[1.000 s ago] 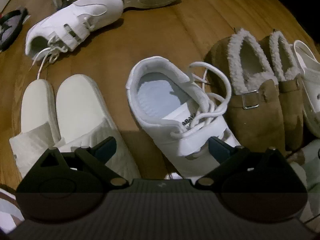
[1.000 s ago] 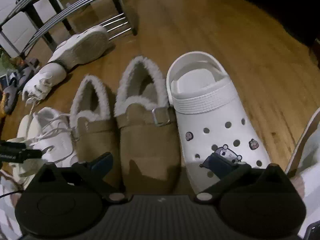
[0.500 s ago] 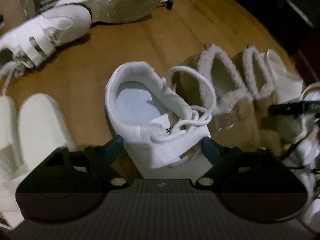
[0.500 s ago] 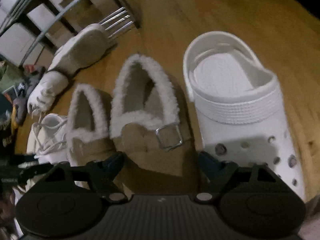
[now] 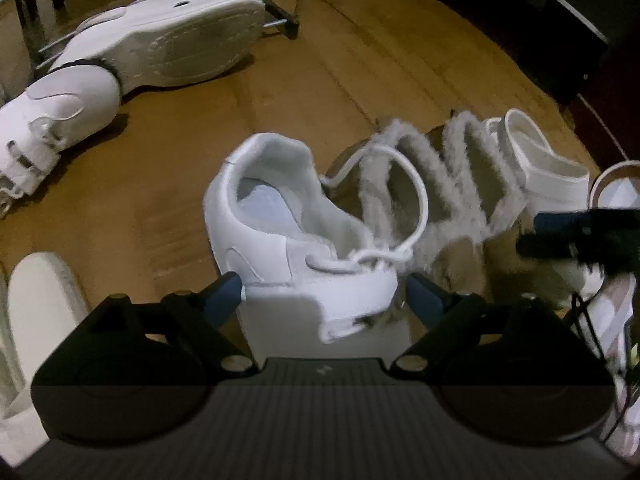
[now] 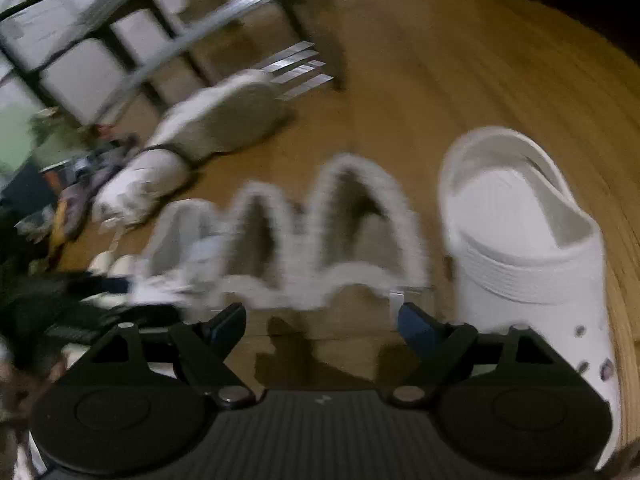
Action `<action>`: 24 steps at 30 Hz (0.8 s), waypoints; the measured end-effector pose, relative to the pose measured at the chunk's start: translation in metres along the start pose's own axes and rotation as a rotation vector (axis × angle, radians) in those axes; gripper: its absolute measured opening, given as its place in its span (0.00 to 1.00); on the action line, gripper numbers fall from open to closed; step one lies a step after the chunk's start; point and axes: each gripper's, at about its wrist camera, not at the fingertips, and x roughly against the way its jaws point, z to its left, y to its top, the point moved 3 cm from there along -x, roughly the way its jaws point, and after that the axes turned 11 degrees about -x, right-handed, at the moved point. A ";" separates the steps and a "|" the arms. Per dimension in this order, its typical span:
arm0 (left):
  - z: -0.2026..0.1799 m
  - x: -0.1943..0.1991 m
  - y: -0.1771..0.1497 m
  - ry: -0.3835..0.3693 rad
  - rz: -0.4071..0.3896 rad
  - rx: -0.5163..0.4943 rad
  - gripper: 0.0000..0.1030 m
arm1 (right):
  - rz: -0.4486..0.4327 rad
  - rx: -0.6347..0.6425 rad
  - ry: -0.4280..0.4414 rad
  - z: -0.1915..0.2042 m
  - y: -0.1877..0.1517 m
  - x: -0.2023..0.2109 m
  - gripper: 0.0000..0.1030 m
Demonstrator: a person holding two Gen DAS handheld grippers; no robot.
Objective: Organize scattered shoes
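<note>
My left gripper [image 5: 324,296] is open, its two blue-tipped fingers on either side of the toe half of a white lace-up sneaker [image 5: 296,248] on the wooden floor. Right of it stand two brown fur-lined slippers [image 5: 452,200] and a white clog [image 5: 548,168]. My right gripper [image 6: 322,326] is open over the right brown slipper [image 6: 360,240], with the left slipper [image 6: 256,240] beside it and the clog [image 6: 524,248] to the right. The right wrist view is blurred. The right gripper also shows in the left wrist view [image 5: 580,236].
A white strap sneaker [image 5: 52,120] and its mate lying sole-up [image 5: 180,44] sit at the back left by a metal shoe rack [image 6: 240,12]. Cream slippers [image 5: 40,320] lie at the left. Another shoe [image 5: 616,312] is at the right edge.
Both grippers have moved lower and forward. The left now straddles the white sneaker's front; the right has come down over the right brown slipper. Both stay open.
</note>
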 end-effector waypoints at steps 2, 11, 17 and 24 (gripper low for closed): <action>-0.005 -0.003 0.008 0.003 0.003 -0.022 0.86 | 0.007 0.001 0.034 0.010 0.002 0.003 0.83; 0.055 0.044 -0.014 0.089 -0.016 0.134 0.92 | -0.023 0.003 0.061 0.014 0.008 0.017 0.85; 0.121 0.067 -0.055 -0.052 -0.006 0.563 0.93 | 0.035 -0.111 0.076 -0.007 0.006 0.012 0.85; 0.135 0.078 -0.069 -0.090 0.050 0.650 0.93 | 0.059 -0.089 0.115 0.000 0.008 0.013 0.85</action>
